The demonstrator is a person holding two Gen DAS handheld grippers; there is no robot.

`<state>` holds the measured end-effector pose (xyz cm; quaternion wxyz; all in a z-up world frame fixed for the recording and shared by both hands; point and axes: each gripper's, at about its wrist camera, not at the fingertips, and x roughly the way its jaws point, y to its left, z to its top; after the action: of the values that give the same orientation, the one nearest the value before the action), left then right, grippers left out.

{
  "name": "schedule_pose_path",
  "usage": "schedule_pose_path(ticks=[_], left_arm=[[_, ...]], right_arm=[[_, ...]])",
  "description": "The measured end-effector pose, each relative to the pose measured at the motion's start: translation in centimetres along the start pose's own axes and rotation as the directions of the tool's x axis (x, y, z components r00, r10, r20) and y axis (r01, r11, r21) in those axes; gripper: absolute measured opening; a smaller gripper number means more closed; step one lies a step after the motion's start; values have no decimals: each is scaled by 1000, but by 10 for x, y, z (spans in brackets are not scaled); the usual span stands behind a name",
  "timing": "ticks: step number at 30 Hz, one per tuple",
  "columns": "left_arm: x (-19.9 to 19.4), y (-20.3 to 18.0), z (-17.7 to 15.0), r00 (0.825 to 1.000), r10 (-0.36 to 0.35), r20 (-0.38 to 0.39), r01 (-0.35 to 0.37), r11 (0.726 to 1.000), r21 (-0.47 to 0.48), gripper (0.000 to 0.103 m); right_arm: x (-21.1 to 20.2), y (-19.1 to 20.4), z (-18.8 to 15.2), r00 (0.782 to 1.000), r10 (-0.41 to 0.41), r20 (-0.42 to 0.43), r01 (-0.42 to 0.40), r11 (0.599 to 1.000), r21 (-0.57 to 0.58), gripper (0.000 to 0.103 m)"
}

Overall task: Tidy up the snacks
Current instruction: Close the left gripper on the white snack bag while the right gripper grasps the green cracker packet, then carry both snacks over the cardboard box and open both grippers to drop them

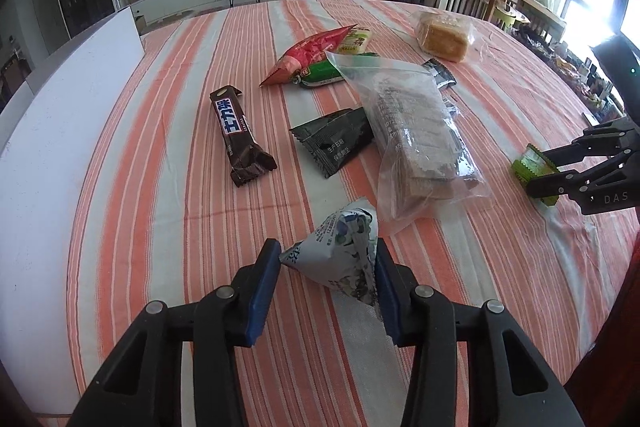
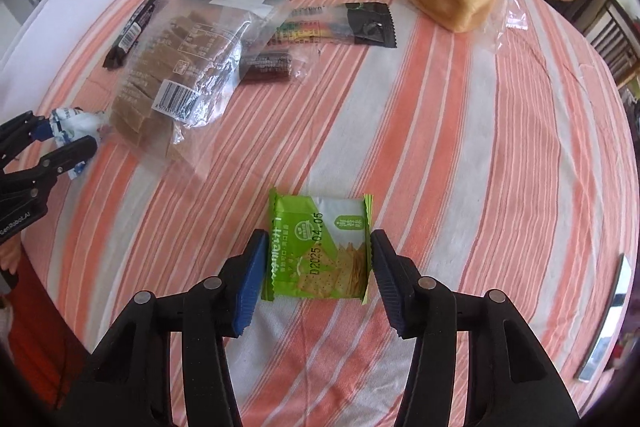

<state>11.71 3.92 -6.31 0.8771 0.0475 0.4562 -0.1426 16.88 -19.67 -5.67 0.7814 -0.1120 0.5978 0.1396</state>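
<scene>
White snack packet [image 1: 344, 255] between left fingers [image 1: 262, 287]

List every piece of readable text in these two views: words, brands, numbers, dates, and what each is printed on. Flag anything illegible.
"D2025.04.05": green cracker packet between the right gripper jaws.
"士力架": brown chocolate bar.
"生产日期", "保质期至": dark green triangular packet.
"DAS": right gripper body, left wrist view.
"GenRobot.AI": left gripper body, right wrist view.
Too small or blurred: clear biscuit bag label and barcode digits, blue-white pouch, red, green and yellow wrappers.

Woven striped cloth [image 2: 440, 131] covers the worktop; the cracker bag [image 2: 192, 67] is clear glossy plastic; the green packet [image 2: 320, 251] is shiny foil.
</scene>
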Motion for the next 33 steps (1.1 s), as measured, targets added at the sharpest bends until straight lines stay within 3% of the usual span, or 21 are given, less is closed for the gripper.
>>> schedule_pose_path(ticks=[2, 6, 10, 17, 21, 23, 28, 33], left_arm=[[-10, 5, 1, 1000, -9, 27, 10, 1000, -23, 44], [-28, 16, 5, 995, -72, 62, 77, 993, -93, 44], [-51, 28, 8, 987, -132, 96, 146, 975, -165, 44], [-130, 80, 18, 973, -97, 209, 149, 958, -247, 44], [-189, 145, 26, 961, 19, 277, 72, 946, -316, 44], [-208, 183, 27, 955, 122, 271, -14, 930, -368, 44], [-219, 268, 13, 937, 299, 179, -180, 856, -484, 44], [-200, 309, -8, 918, 390, 70, -305, 807, -506, 46]], right_arm=[[-9, -2, -1, 1000, -1, 10, 1, 1000, 7, 52], [-37, -5, -7, 992, 104, 72, -108, 993, 55, 52], [-30, 1, -14, 999, 34, 23, -35, 999, 27, 53], [-52, 49, 3, 994, 110, 23, -108, 992, -68, 53], [-92, 111, 46, 973, 213, 89, -196, 967, -165, 53], [-117, 151, 76, 945, 296, 139, -264, 942, -209, 53], [-159, 260, 148, 856, 470, 215, -400, 866, -300, 53], [-158, 346, 188, 820, 517, 244, -426, 838, -341, 58]])
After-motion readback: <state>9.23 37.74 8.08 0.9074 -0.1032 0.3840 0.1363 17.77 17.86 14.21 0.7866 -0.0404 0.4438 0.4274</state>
